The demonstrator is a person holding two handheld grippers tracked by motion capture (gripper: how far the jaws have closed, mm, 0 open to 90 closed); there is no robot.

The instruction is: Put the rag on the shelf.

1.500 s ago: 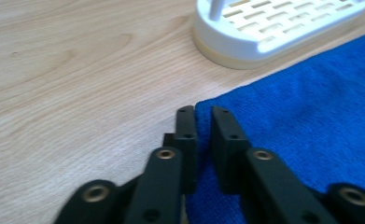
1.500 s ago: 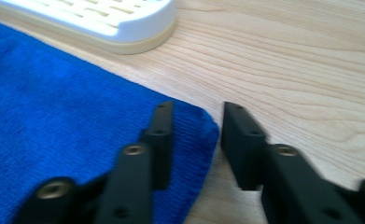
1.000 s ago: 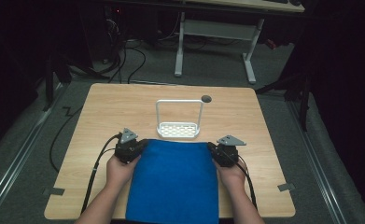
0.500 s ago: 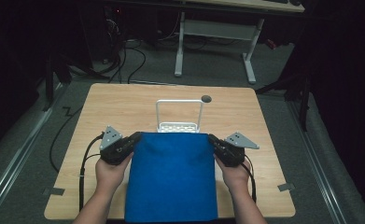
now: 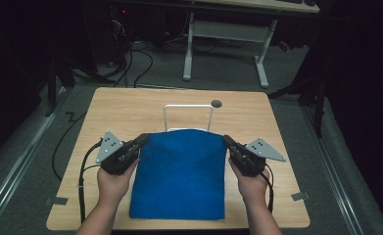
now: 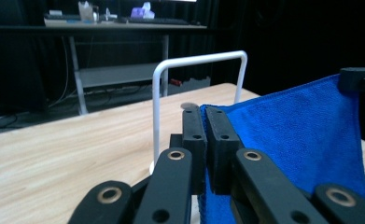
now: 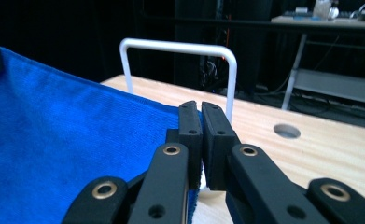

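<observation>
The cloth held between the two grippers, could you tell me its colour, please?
Solid blue cloth, clearest in the high view.

cloth (image 5: pixel 179 176): blue fabric, soft, matt, fine short nap like terry or microfibre; ribbed weave visible close to the right hand-held gripper (image 7: pixel 200 112). hemmed edge at the corner clamped in the left hand-held gripper (image 6: pixel 204 116).

hand-held gripper jaws: black, matt, plastic-looking, slightly grainy; link arms the same, with dull brass-coloured metal rivets. grey plate on top: flat, matt metal.

rack (image 5: pixel 188 116) beyond the jaws: thin white tube, smooth, slight sheen, coated metal by the look.

worktop (image 5: pixel 130 110): light wood-grain surface, smooth, low sheen.
</observation>
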